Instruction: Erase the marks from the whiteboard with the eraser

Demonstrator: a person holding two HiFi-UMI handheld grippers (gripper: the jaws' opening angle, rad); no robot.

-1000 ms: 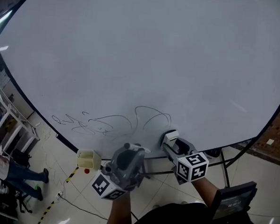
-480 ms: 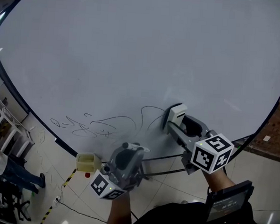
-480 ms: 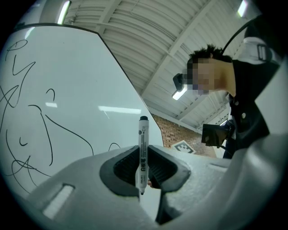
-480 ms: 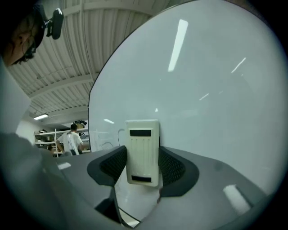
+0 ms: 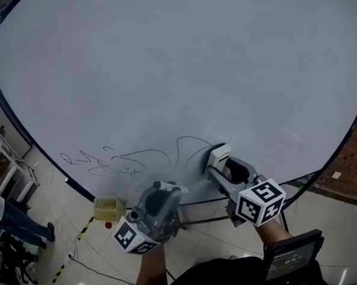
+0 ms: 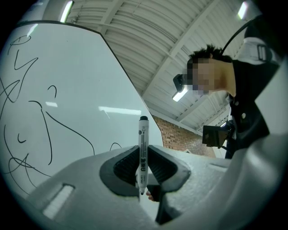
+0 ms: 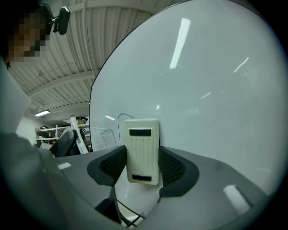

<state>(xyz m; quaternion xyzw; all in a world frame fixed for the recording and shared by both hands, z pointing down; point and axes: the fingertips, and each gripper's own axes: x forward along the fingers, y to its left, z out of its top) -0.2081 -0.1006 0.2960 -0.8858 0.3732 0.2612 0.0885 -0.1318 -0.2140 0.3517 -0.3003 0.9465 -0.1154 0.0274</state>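
In the head view, a large white whiteboard with a thin dark frame (image 5: 171,66) is filling most of the scene. Thin black scribbled marks (image 5: 135,160) are running along its lower part, just above the bottom edge. At the right end of those marks, the right gripper (image 5: 216,162) is holding a cream rectangular plastic eraser (image 5: 219,152) up to the whiteboard, beside the last loop of the scribble. Whether the eraser is actually touching the surface cannot be told. The left gripper (image 5: 165,187) is hanging below the whiteboard's bottom edge, off the surface. A pale yellow box (image 5: 107,208) is sitting under that edge too, further left, and a red brick wall (image 5: 352,161) is showing past the whiteboard's right side.

In the left gripper view, the 2 jaws are closing on a white marker pen with a black cap (image 6: 142,152), pinching its barrel so that it is standing upright with the cap on top. The whiteboard is spreading out to the left, with looping black lines across it.

In the right gripper view, the 2 jaws are pressing on the long sides of the eraser, which is standing upright between them. The whiteboard is rising right behind it, and 1 curved black line is showing just left of the eraser.
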